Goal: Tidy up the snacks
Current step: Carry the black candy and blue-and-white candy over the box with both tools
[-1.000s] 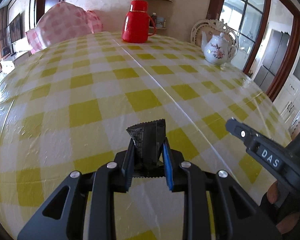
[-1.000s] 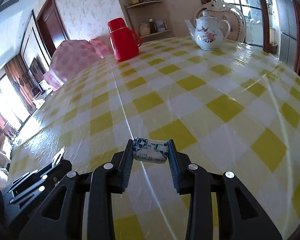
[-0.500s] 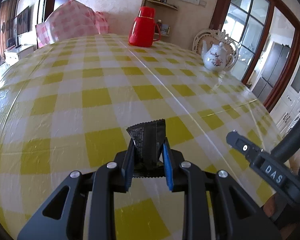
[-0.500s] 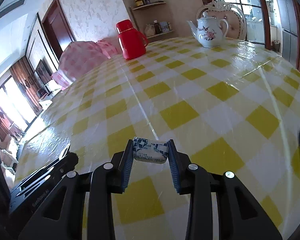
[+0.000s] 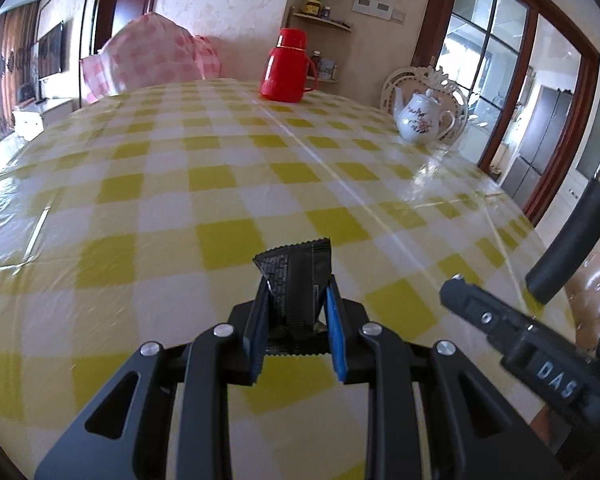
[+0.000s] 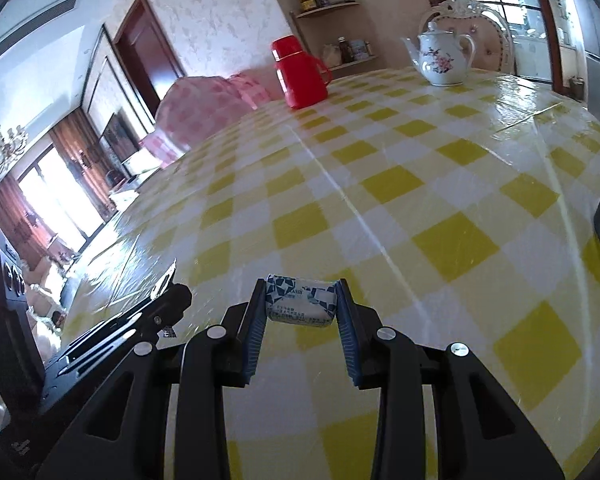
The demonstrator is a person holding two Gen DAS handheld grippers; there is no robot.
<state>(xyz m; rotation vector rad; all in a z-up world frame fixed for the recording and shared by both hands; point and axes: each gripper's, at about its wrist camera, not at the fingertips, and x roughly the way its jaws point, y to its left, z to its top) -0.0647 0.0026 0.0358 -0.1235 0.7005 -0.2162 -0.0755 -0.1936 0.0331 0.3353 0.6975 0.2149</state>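
At the bottom centre of the left wrist view, the left gripper (image 5: 296, 312) is closed on a black snack packet (image 5: 296, 280), pinched upright between the blue-padded fingers, its crimped top edge rising above the tips; the print on its wrapper is too small to read. In the lower right of that frame the right gripper (image 5: 500, 332) reaches in from the side, white letters "DAS" on its black body.

At the bottom centre of the right wrist view, the right gripper (image 6: 301, 306) is clamped on a small blue-and-white wrapped candy (image 6: 301, 299), held crosswise between the fingertips, the word "CANDY" just legible on the wrapper. Black parts of the left gripper (image 6: 112, 328) fill the lower left.

Both tools are held above a table with a yellow-and-white checked cloth (image 5: 220, 184). Toward the upper centre stands a red thermos jug (image 5: 286, 66), lid on; at upper right, a white floral teapot (image 5: 420, 120), lidded, contents hidden.
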